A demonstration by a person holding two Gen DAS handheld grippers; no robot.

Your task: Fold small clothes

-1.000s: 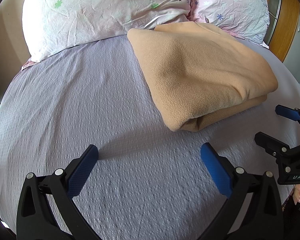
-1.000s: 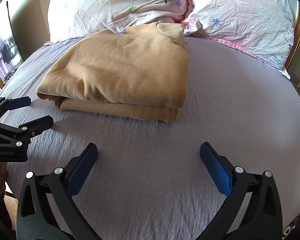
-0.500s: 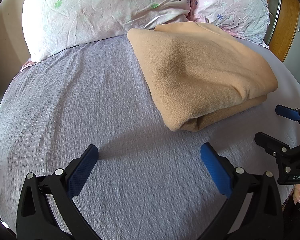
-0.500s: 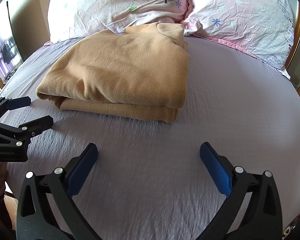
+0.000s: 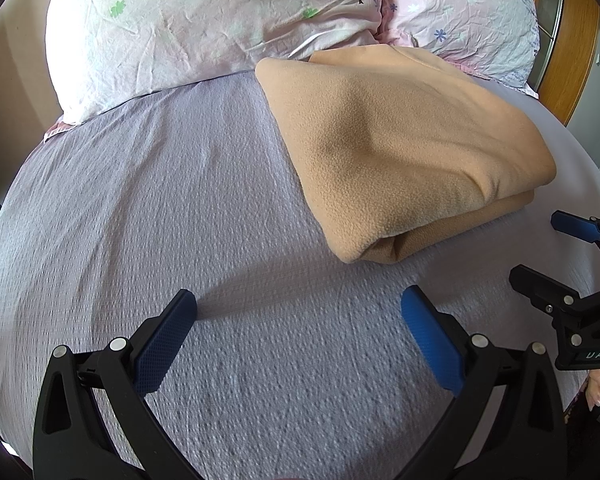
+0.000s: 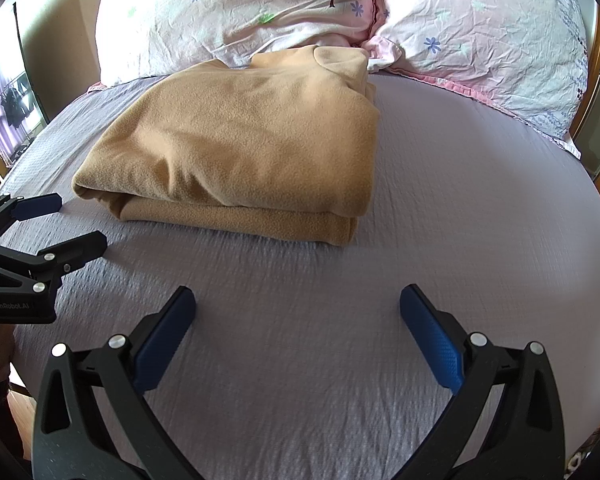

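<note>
A tan fleece garment (image 5: 400, 148) lies folded in a thick stack on the lilac bed sheet (image 5: 160, 200), close to the pillows; it also shows in the right wrist view (image 6: 244, 148). My left gripper (image 5: 298, 312) is open and empty, low over the sheet in front of the garment's near left corner. My right gripper (image 6: 298, 312) is open and empty, low over the sheet in front of the garment. Each gripper shows at the edge of the other's view: the right one (image 5: 540, 248), the left one (image 6: 76, 224).
Two pale floral pillows (image 6: 240, 12) (image 6: 488, 36) lie behind the garment. A wooden headboard (image 5: 568, 40) stands at the far right. Bare sheet (image 6: 480, 200) stretches right of the garment and left of it.
</note>
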